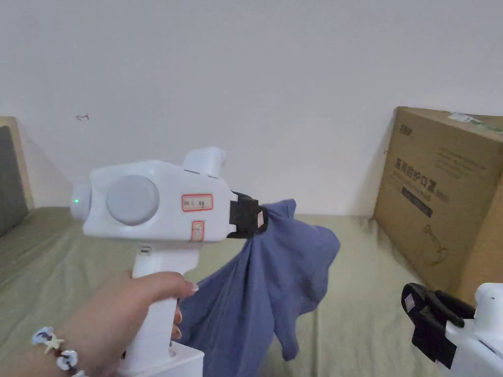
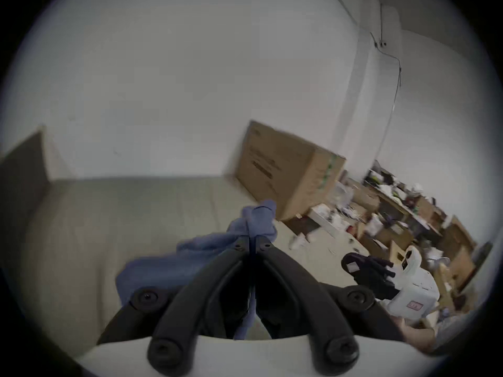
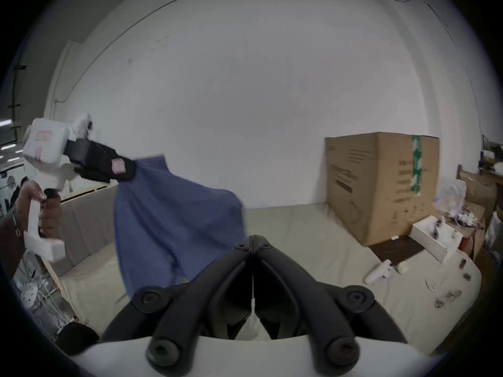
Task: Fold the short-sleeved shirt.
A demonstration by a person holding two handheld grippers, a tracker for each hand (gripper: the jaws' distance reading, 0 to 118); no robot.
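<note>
Head view is showing the left gripper [image 1: 260,219] raised above the bed [image 1: 59,255], jaws clamped together on a bunched edge of the blue short-sleeved shirt [image 1: 275,280], which is hanging free below the pinch and draping down toward the mattress, left of the cardboard box [image 1: 442,196]. Left gripper view is confirming it: cloth is sitting pinched between the closed jaw tips and poking out past them. The right gripper [image 1: 417,307] is sitting low, near the box's front lower corner, and well apart from the shirt; right gripper view is showing its jaws together with nothing between them. Shirt is looking light, thin and very floppy, collapsing into vertical folds from the single pinch, so it is likely swinging and twisting with any quick move; not slippery or fragile by the look of it. Which part is being pinched (hem, shoulder or sleeve) I cannot tell, too bunched. Best second hold is probably a matching corner or shoulder seam on the hanging edge toward the box, so the two grippers are spreading the cloth flat before laying it on the bed left of the box.
</note>
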